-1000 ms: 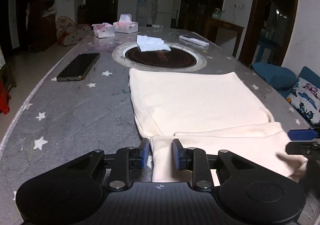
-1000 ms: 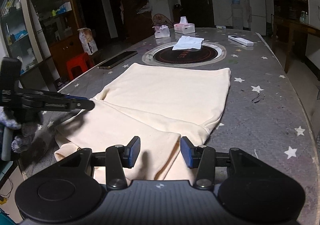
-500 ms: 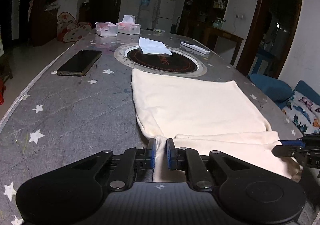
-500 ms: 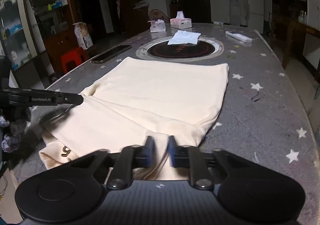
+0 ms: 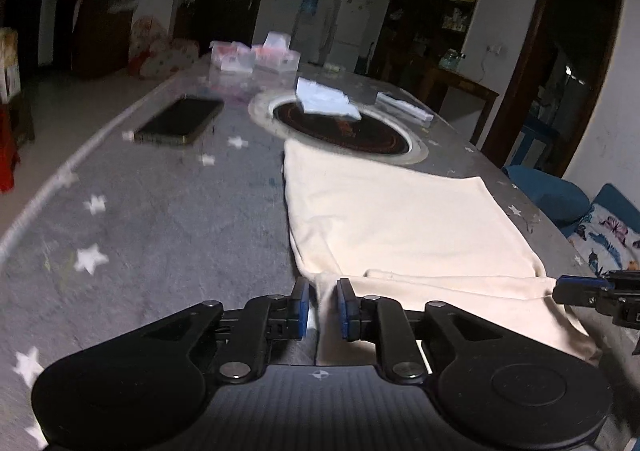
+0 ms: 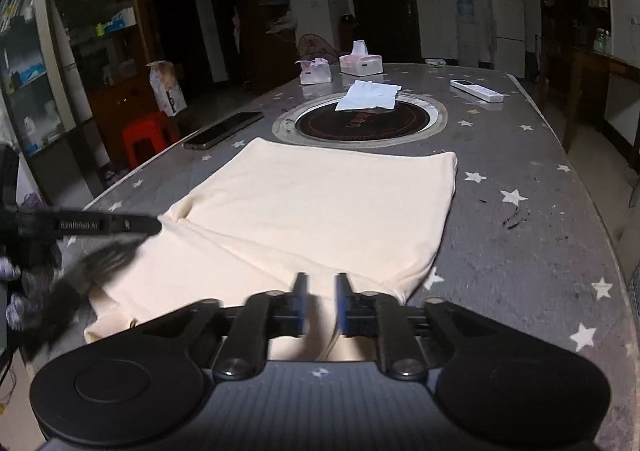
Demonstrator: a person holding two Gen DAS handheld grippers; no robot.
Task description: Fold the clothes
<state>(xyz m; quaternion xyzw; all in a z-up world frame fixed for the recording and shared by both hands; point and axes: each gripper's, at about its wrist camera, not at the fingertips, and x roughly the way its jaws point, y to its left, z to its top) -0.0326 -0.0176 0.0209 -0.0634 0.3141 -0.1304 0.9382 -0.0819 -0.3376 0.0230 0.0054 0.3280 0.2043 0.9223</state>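
Note:
A cream garment (image 5: 400,219) lies flat on the grey star-patterned table (image 5: 160,219), with a folded layer along its near edge. My left gripper (image 5: 323,305) is shut on the near left corner, and the cloth bunches up between its blue pads. My right gripper (image 6: 322,305) is shut on the garment (image 6: 320,203) at its near right corner. Each view also shows the other tool: the right gripper (image 5: 588,293) at the right margin, and the left gripper (image 6: 100,227) as a dark bar against the cloth's left corner.
A black phone (image 5: 180,121) lies left of the garment. Just beyond the garment's far edge, a round dark hob (image 5: 344,127) holds a white tissue (image 5: 324,101). Tissue boxes (image 6: 360,63) and a remote (image 6: 476,89) sit farther back. Blue cushions (image 5: 552,191) lie off the right side.
One second ago both grippers stood open over the near edge. Both have since shut on the cloth, and the left view is now blurred as the pinched edge rises slightly.

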